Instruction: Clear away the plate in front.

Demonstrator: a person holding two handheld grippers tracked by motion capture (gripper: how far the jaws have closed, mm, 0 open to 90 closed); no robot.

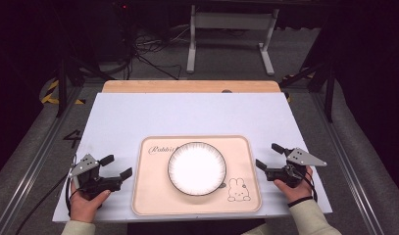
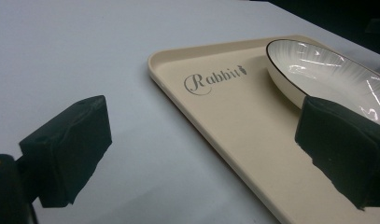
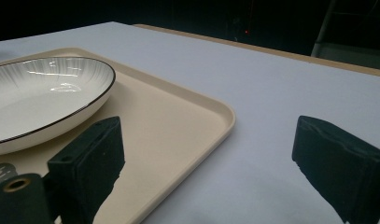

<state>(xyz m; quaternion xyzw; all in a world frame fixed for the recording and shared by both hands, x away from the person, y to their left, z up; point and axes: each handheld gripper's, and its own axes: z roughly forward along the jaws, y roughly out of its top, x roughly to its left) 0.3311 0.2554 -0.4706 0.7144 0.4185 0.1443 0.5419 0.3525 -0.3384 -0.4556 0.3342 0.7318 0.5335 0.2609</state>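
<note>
Nearest me, at about seven o'clock on the table (image 1: 118, 117), my left gripper (image 1: 118, 167) sits low with its jaws spread wide and nothing between them. From the left gripper view one pad hangs over bare tabletop and the other over the left edge of the tray (image 2: 234, 140), so the rim runs through the gap, though I cannot tell whether either pad touches it.

Moving toward the middle, the beige tray lies at six o'clock, square to me, with "Rabbit" lettering (image 1: 162, 149) at its far left corner and a small rabbit drawing (image 1: 237, 190) at its near right corner. On it stands the white plate (image 1: 197, 168) with a thin dark rim, empty, roughly central and nudged a little toward three o'clock.

Over at five o'clock my right gripper (image 1: 268, 155) mirrors the left: jaws well apart, gripping nothing. In the right gripper view one pad floats above the tray floor beside the plate and the other above the table, straddling the right rim.

My guess is a two-handed lift of the tray comes next. The risks I see: closing unevenly or at different heights would tilt the tray, and the plate, loose on a smooth surface, would slide toward the low side. The inner right pad is close to the plate, so pushing in too deep could knock it. A shallow bite on that thin rim could also slip once the weight comes on
</note>
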